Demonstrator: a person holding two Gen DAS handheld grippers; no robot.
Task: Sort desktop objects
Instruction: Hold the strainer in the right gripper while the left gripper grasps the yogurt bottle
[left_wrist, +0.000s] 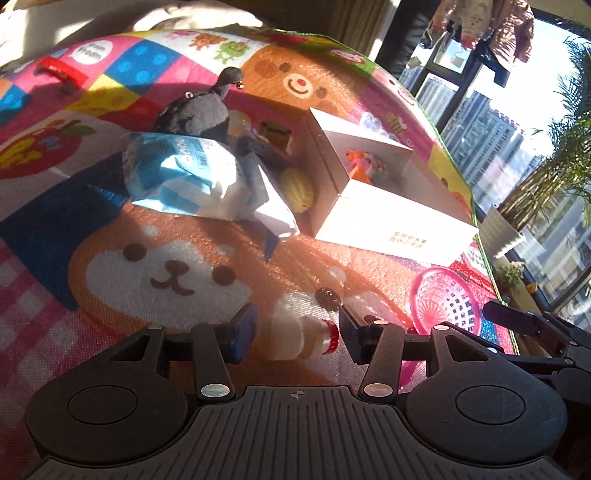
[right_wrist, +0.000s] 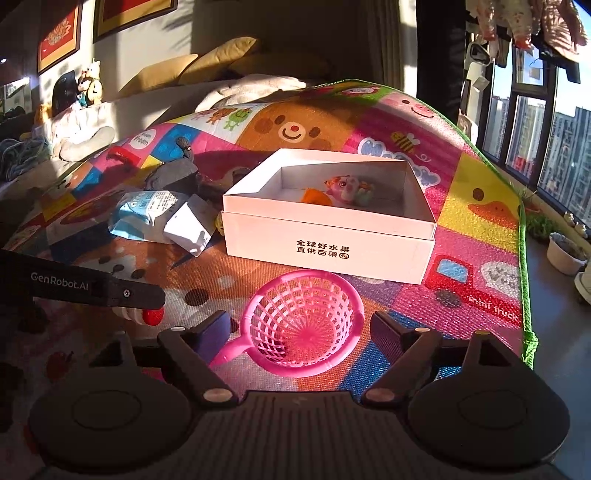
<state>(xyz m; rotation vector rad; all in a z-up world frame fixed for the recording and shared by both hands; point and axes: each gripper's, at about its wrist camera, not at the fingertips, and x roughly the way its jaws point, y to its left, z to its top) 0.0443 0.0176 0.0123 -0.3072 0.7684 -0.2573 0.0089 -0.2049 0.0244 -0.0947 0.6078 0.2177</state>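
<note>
Between the fingers of the left gripper lies a small white bottle with a red cap on its side on the cartoon play mat; a visible gap stands on each side, so the jaws straddle it without pressing. That placement reads as lining up for a pinch across the bottle's body. The right gripper stands wide open around the bowl of a pink plastic strainer, whose handle runs toward its left finger; the pads are clear of the rim, so nothing is gripped. Straight ahead of both grippers sits the white cardboard box, open-topped and already holding a small pig figure, which suggests it is the collecting bin. Ahead and to the left of the box lie a blue-and-white packet, a grey plush toy and a yellow ribbed object, half hidden behind the packet and hard to identify. In the right wrist view the left gripper covers most of the bottle, leaving only its cap.
</note>
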